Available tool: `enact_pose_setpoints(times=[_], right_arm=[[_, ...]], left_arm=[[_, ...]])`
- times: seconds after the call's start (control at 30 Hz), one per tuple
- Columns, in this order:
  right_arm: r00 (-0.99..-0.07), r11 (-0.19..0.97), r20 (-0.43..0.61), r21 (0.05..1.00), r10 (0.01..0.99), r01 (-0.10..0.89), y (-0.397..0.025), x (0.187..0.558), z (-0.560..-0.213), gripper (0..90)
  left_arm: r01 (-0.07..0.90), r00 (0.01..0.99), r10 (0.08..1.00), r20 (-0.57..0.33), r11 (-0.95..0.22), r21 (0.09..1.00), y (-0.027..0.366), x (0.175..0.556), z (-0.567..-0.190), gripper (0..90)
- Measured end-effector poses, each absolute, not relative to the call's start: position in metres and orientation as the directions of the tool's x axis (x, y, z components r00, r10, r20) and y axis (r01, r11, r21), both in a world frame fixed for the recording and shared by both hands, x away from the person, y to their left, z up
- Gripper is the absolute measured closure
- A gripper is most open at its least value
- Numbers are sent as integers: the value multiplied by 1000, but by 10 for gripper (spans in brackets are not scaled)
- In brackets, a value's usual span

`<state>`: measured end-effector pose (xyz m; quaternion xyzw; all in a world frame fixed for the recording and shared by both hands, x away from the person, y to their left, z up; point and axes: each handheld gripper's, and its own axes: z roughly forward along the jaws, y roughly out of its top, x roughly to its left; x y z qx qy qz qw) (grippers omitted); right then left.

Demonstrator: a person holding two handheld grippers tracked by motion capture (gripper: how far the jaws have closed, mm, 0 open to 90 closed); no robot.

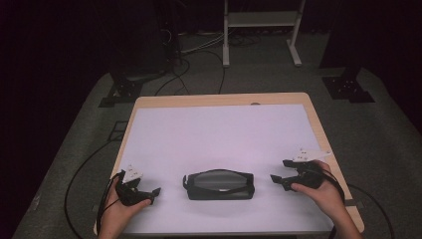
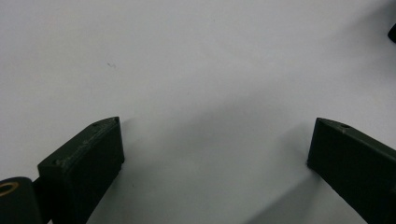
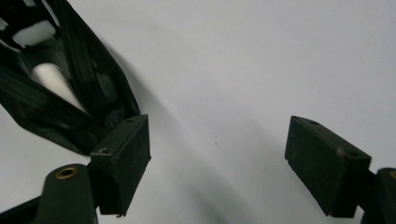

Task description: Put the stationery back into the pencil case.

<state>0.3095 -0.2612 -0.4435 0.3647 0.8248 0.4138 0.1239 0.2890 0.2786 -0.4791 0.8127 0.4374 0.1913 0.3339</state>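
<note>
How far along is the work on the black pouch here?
Done: the black pouch lies unzipped on the white table cover, a white item inside. In hand: nothing; left gripper and right gripper flank it, open. Left: apparently all the handling.

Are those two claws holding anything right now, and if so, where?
Nothing is held. The left claw and the right claw are both open over the white table, on either side of the black pouch.

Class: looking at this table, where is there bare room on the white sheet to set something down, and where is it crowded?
The far half of the white sheet, beyond the black pouch, is bare edge to edge. The near strip is crowded: the left gripper, the pouch and the right gripper sit in a row with narrow gaps between.
</note>
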Motion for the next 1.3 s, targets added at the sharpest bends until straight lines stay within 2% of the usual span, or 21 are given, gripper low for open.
enact_pose_setpoints(times=[0.2, 0.77, 1.3], right_arm=[[-678, 381, 99, 764, 728, 521, -273, 304, -451, 201], [-611, 431, 17, 694, 791, 577, -292, 288, -477, 159], [-594, 397, 10, 735, 805, 550, -295, 281, -484, 156]], left_arm=[[583, 544, 839, 19, -394, 711, 279, 289, -479, 26], [583, 544, 839, 19, -394, 711, 279, 289, -479, 27], [585, 542, 840, 22, -395, 708, 278, 288, -479, 29]])
